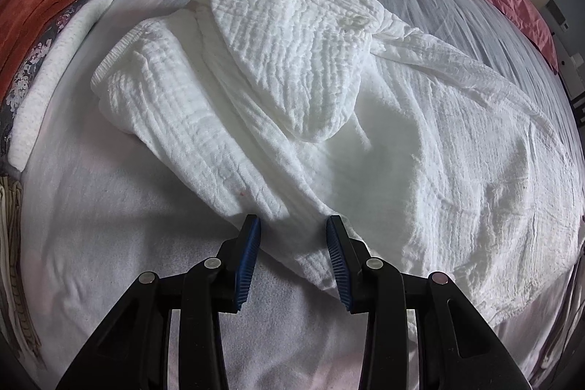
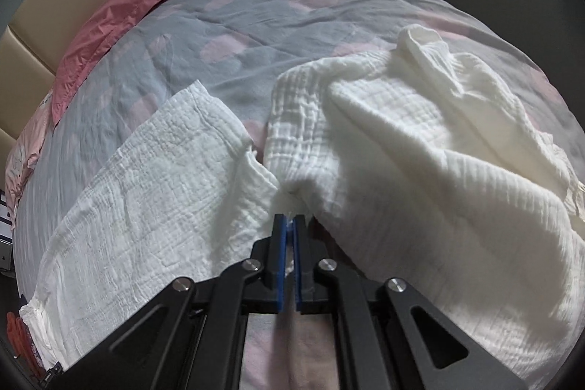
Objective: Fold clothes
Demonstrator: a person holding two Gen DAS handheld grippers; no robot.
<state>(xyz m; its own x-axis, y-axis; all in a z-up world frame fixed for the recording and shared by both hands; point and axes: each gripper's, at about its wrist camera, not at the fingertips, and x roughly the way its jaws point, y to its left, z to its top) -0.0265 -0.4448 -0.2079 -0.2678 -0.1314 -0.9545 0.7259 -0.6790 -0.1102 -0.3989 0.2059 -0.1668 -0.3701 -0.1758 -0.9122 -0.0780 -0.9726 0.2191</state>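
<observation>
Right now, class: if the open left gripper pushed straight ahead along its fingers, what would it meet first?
The left gripper would most likely first meet the crinkled white muslin garment; its near edge already lies between the open blue pads. Its height above the cloth is unclear.

No legible text, labels, brands or numbers in either view. One possible mark: small dark lettering on the pale pink cloth point(image 2: 40, 105) at the left edge of the bed point(image 2: 256, 35), next to the headboard; too small and blurred to read. The white garment point(image 1: 292, 105) shows no tag or print. The folded pile point(image 1: 44, 53) at the bed's left edge shows a flower pattern only, no writing.
</observation>
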